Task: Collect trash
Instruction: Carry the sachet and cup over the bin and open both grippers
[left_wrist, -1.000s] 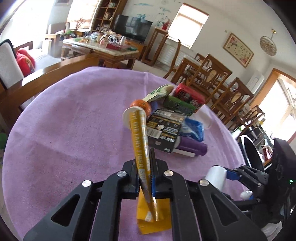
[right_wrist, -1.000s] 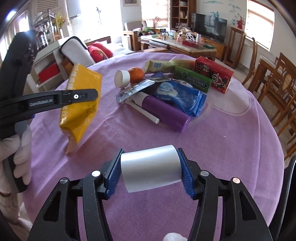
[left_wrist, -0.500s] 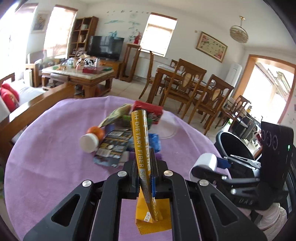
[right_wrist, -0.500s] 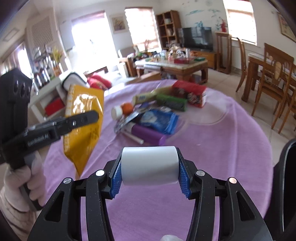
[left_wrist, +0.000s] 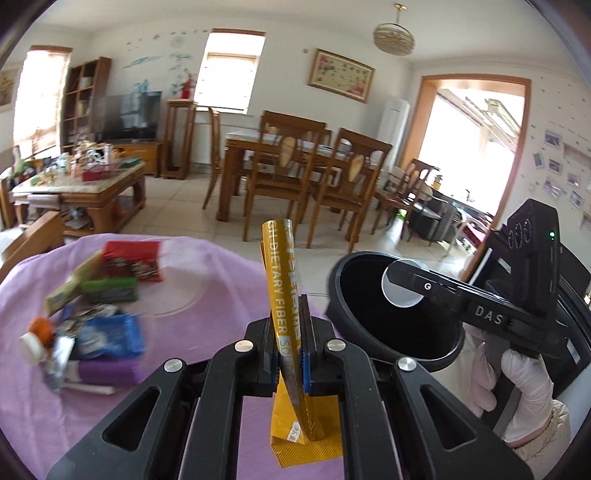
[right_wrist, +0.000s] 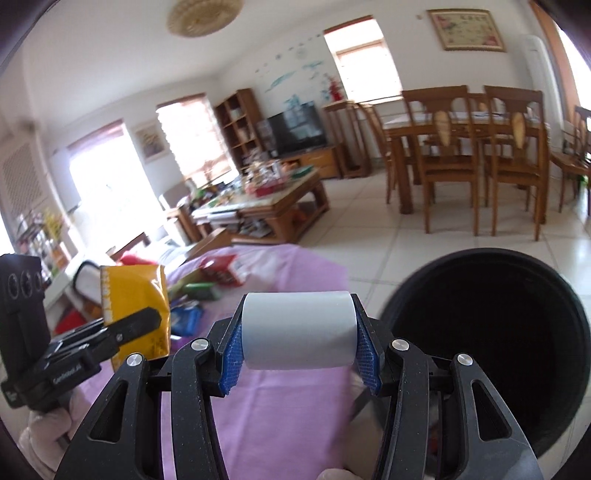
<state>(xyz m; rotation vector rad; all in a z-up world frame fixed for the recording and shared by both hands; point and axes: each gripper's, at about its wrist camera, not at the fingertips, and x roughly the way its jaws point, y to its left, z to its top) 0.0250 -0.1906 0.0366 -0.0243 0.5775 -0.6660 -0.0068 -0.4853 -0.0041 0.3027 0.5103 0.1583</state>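
My left gripper (left_wrist: 290, 354) is shut on a flat yellow fiber packet (left_wrist: 282, 280) that stands up between its pads above the purple tablecloth (left_wrist: 184, 314). My right gripper (right_wrist: 299, 350) is shut on a white cylinder (right_wrist: 297, 328) held sideways. A black round bin (right_wrist: 491, 332) opens just right of the table edge. In the left wrist view the right gripper (left_wrist: 406, 284) hangs over the bin's mouth (left_wrist: 391, 325) with the cylinder's white end (left_wrist: 400, 291) showing. The left gripper and its packet (right_wrist: 136, 295) show at the left of the right wrist view.
A pile of wrappers, a red box (left_wrist: 135, 260), a green gum pack (left_wrist: 109, 290), a blue pouch (left_wrist: 110, 334), a purple tube (left_wrist: 107, 371) and a small orange (left_wrist: 40, 326) lie at the left of the table. Wooden dining chairs (left_wrist: 332, 177) and a coffee table (left_wrist: 81, 192) stand beyond.
Both grippers swung right and rose, away from the trash pile toward the black bin. The bin has come into view, and the right gripper now hangs over its mouth. Both grips are unchanged.
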